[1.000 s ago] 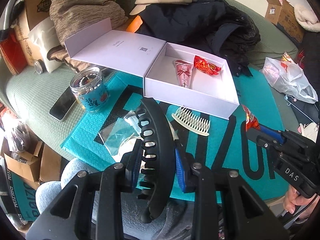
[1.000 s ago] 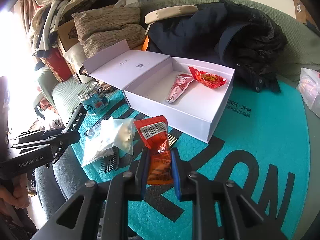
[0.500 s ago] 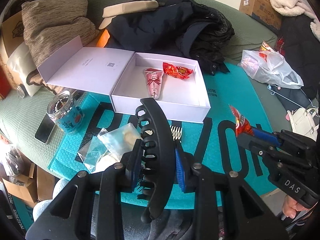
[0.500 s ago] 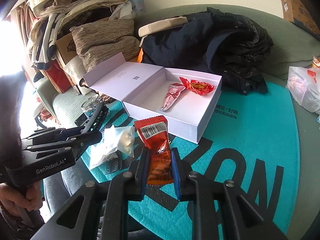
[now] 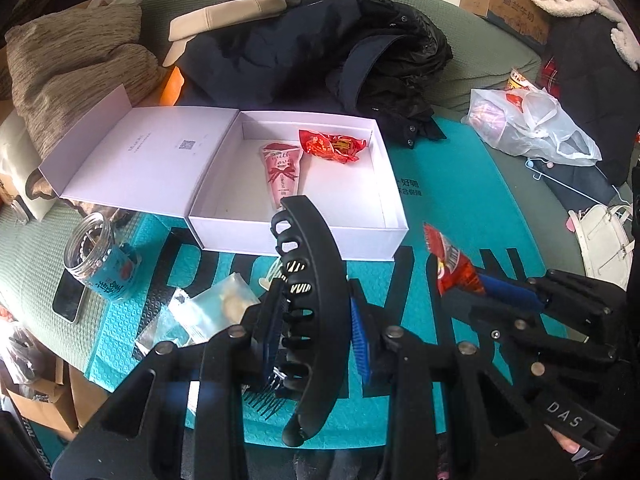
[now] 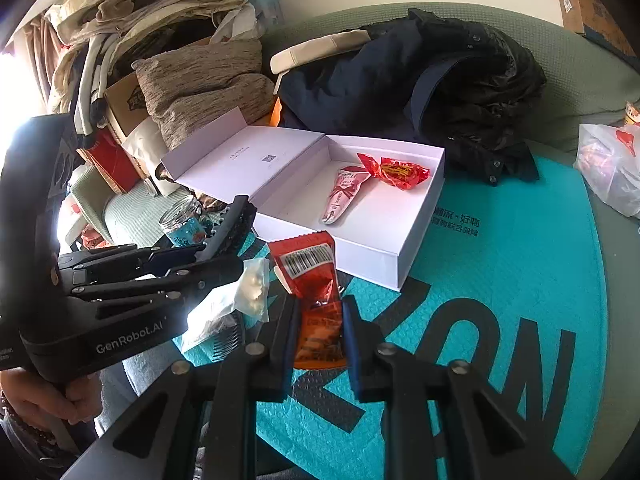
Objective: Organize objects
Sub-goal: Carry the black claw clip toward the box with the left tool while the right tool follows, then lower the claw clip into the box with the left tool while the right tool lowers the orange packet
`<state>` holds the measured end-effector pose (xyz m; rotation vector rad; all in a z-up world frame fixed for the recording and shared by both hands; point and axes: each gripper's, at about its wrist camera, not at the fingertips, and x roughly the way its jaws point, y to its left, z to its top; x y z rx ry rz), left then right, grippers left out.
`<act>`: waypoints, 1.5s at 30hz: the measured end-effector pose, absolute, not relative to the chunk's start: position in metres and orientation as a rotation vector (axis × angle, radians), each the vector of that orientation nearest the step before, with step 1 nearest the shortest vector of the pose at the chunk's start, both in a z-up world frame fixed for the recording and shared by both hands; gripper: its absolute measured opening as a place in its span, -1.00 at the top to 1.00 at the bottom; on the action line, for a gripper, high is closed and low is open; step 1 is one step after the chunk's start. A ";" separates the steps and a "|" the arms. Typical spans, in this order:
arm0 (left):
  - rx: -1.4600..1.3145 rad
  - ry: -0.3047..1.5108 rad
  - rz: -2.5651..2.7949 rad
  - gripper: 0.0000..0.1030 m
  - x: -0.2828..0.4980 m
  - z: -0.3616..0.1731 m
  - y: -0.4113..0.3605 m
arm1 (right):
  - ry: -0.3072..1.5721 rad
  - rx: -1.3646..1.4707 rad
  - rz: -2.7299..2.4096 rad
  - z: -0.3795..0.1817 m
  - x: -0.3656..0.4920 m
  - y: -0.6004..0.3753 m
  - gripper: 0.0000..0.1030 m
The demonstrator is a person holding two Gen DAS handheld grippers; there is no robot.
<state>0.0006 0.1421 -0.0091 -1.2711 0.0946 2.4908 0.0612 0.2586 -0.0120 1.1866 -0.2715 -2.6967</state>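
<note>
My left gripper (image 5: 316,316) is shut on a large black hair claw clip (image 5: 316,280), held above the teal mat in front of the open white box (image 5: 296,236). My right gripper (image 6: 320,320) is shut on a red-orange snack packet (image 6: 316,288), also above the mat near the box's front. The box (image 6: 372,256) holds a pink sachet (image 5: 284,172) and a red candy wrapper (image 5: 332,146). In the left wrist view the right gripper (image 5: 472,284) shows at the right with its packet (image 5: 450,264). In the right wrist view the left gripper (image 6: 224,252) shows at the left.
A glass jar with a blue label (image 5: 100,264) and a phone (image 5: 68,300) lie left of the mat. Clear plastic bags (image 5: 208,308) and combs (image 6: 228,340) lie under the grippers. A dark jacket (image 5: 320,48), a cushion (image 5: 68,68) and a plastic bag (image 5: 532,124) lie behind.
Both grippers have lifted and drawn back from the box, each still holding its item. The box now sits further away and more central in both views.
</note>
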 end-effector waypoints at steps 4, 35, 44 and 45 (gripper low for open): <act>-1.292 0.082 2.476 0.45 -0.019 -0.013 0.144 | -0.288 1.213 -2.666 -0.018 0.044 0.260 0.61; -1.293 0.137 2.459 0.45 -0.171 -0.019 0.175 | -0.214 1.148 -2.636 -0.023 -0.094 0.290 0.61; -1.321 0.117 2.440 0.45 -0.217 -0.027 0.177 | -0.198 1.102 -2.639 -0.022 -0.130 0.295 0.61; -1.323 0.128 2.442 0.45 -0.221 -0.029 0.178 | -0.194 1.099 -2.645 -0.023 -0.134 0.295 0.61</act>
